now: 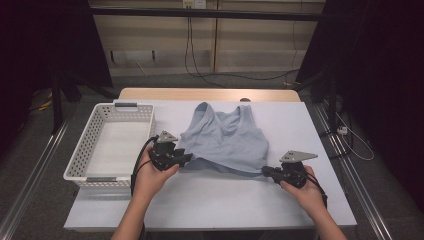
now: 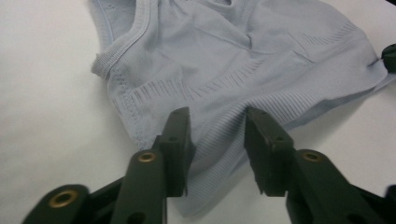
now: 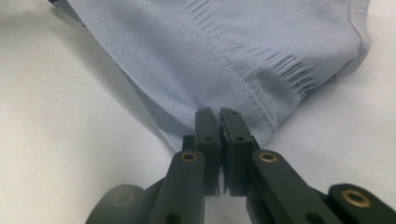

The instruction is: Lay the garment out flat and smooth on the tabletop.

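Two tools at hem of blue top [image 1: 225,140]: right tool [image 3: 219,122] clamped on corner; left tool [image 2: 217,126] agape, should pinch ribbed hem squarely.

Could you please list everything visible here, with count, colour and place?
Ribbed fabric tank top: one, light blue, flat at the table's centre.
Perforated plastic basket: one, white, on the table's left side.
Table surface: one, white.
Cables: several, black, on the floor behind the table.
Left gripper: one, black, jaws open astride the top's hem.
Right gripper: one, black, jaws shut on the hem's other corner.
Hands: two, each holding a gripper.
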